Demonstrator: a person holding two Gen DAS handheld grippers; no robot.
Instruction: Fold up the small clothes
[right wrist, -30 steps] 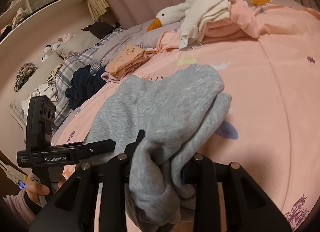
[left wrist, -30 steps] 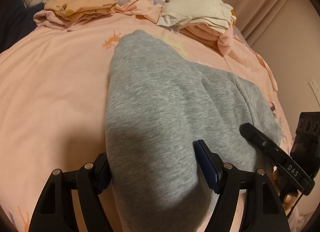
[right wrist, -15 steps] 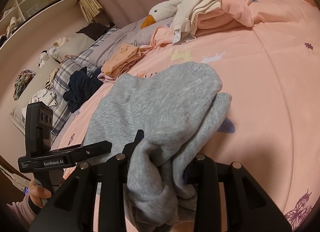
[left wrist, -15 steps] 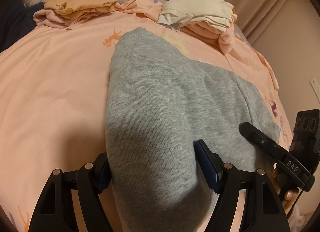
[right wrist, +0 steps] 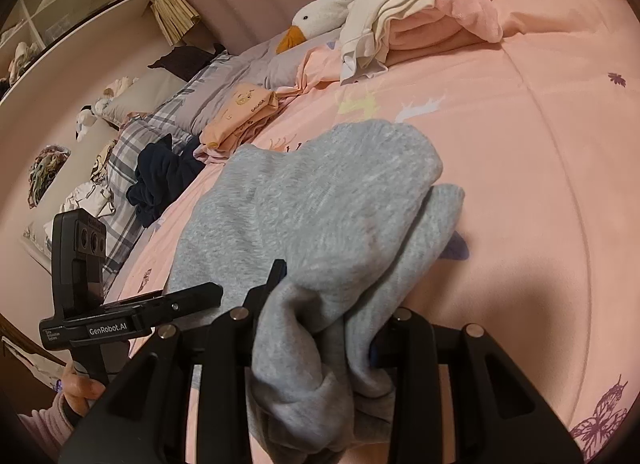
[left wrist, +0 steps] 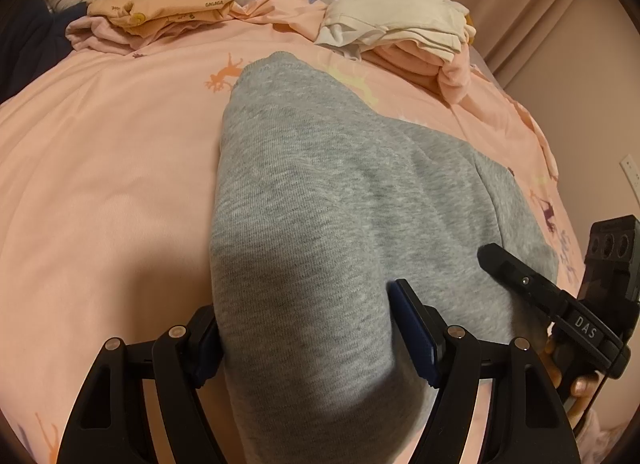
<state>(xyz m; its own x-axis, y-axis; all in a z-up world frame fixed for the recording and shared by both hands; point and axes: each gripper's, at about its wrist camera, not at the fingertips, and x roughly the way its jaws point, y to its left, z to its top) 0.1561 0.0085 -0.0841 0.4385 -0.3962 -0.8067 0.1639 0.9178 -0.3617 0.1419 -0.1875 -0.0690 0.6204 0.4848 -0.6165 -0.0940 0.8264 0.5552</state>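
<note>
**Garment lifted at both near corners, fold not yet laid**

Garment is lying grey and rumpled across the pink bed, its far end resting flat toward the pillows while the near end is being held up off the cover. The left gripper is grasping a broad, thick roll of that cloth, jaws standing wide around it with the blue pads pressing its sides. The right gripper is clenching a bunched handful of the same cloth, which is hanging in twisted folds between the fingers.

Little is changing over the last second. The left view is holding almost the same framing as before, with only a slight drift of the background. On the right, the view is shifting a touch: the goose toy and the cream and pink pile are sitting higher in frame than a second ago, and the bunch in the jaws is looking marginally looser, though still held.

For the task, this reads as a pause mid-fold. Both near corners seem secured, so carrying them forward over the far end looks like the next step. The twisted bunch on the right may leave a crooked edge.
</note>
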